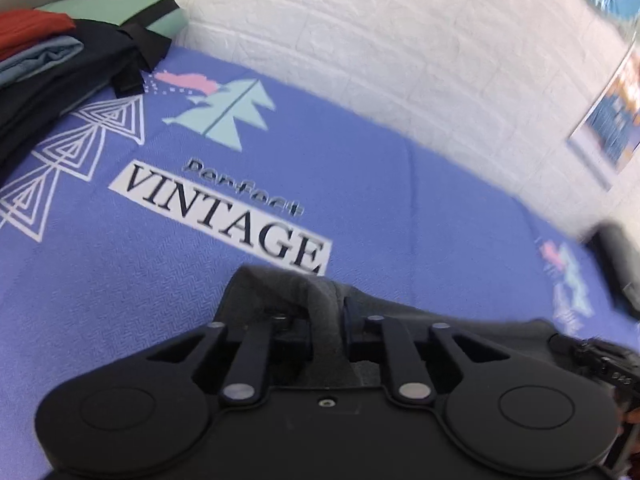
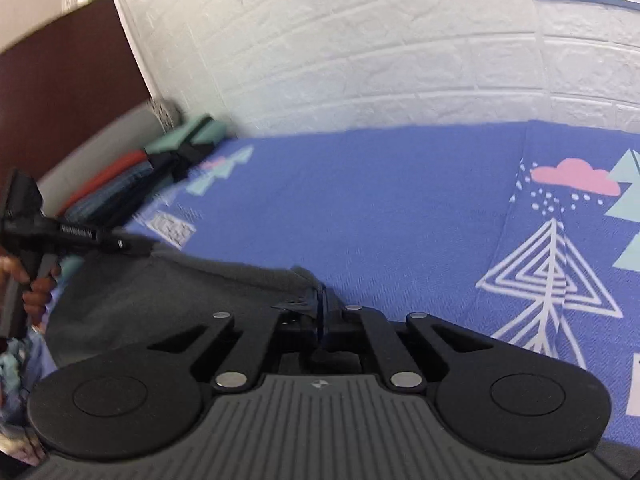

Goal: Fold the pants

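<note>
While the dark grey pants (image 2: pixel 168 292) lie on the blue bedsheet (image 1: pixel 380 184), the left gripper (image 1: pixel 328 320) is clamped on their edge. The right gripper (image 2: pixel 322 312) pinches another edge

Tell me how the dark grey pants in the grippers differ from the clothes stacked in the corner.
The dark grey pants lie spread near the cameras; the clothes stack sits folded by the wall. The pants are pinched by the left gripper and right gripper; nothing holds the stack. The pants are one colour; the stack mixes several. Both rest on the blue bedsheet.

The pants (image 2: pixel 168 292) lie on the bedsheet (image 2: pixel 380 208); stacked clothes (image 1: pixel 60 60) sit far left, seemingly against the wall (image 1: pixel 360 40).
</note>
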A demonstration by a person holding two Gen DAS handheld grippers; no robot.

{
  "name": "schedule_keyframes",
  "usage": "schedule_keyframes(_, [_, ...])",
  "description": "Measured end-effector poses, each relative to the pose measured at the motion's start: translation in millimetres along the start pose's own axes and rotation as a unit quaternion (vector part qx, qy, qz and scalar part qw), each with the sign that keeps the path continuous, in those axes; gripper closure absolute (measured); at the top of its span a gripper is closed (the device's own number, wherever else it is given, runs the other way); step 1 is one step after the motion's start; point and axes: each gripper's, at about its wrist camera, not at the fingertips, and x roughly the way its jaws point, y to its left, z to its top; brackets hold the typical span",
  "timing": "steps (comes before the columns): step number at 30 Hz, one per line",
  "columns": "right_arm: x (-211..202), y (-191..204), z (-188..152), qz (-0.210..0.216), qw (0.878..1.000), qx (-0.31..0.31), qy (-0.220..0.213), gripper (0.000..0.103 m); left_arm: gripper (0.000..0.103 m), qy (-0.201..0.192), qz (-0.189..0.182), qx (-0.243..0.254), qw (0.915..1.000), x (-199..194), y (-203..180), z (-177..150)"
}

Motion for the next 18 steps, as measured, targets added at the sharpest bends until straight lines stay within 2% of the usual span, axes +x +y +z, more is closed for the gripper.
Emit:
schedule_keyframes(1, [-4.3, 2.7, 0.6, -0.004, 1.000, 0.001, -0.005, 0.088, 0.103, -0.001, 0.010, 0.001, 0.9999, -2.0, -1.1, -0.3])
schedule_keyframes(2, [-13.0, 5.4, 0.7, -0.013, 1.000, 0.000, -0.019, 0.070, 0.096, -0.007, 0.013, 0.003, 0.9999, -8.7, -1.5, -0.3])
schedule_keyframes(3, [-26.2, 8.9, 0.3, -0.019, 0.999, -0.005, -0.037, 0.056, 0.070, -0.019, 0.019, 0.007, 0.9996, -18.6, -1.3, -0.4])
schedule_keyframes(4, [-38.3, 13.6, 0.4, -0.014, 0.999, -0.013, -0.050, 0.051, 0.044, -0.032, 0.030, 0.008, 0.9990, -30.6, -0.1, -1.0])
schedule_keyframes(6, [-58.2, 24.6, -2.0, 0.021, 0.998, -0.026, -0.052, 0.034, 0.042, -0.051, 0.049, 0.005, 0.9975, -56.2, 3.0, -3.5])
schedule_keyframes(7, [-66.0, 31.4, -4.6, 0.041, 0.997, -0.033, -0.047, 0.033, 0.041, -0.052, 0.047, 0.003, 0.9975, -69.1, 4.8, -5.8])
schedule_keyframes(9, [-74.8, 46.6, -13.1, 0.078, 0.995, -0.048, -0.029, 0.021, 0.037, -0.050, 0.040, -0.009, 0.9979, -90.0, 7.5, -14.2])
schedule_keyframes(13, [-75.0, 76.3, -35.4, 0.127, 0.988, -0.083, 0.007, 0.018, 0.007, -0.032, 0.046, -0.016, 0.9983, -115.4, 7.6, -43.3])
schedule_keyframes(15, [-72.0, 86.9, -45.0, 0.137, 0.986, -0.097, 0.020, 0.017, 0.003, -0.021, 0.054, -0.027, 0.9979, -121.0, 8.8, -58.4])
schedule_keyframes(18, [-66.6, 97.8, -56.8, 0.129, 0.984, -0.116, 0.034, 0.017, 0.003, 0.007, 0.050, -0.060, 0.9969, -121.6, 14.5, -76.3])
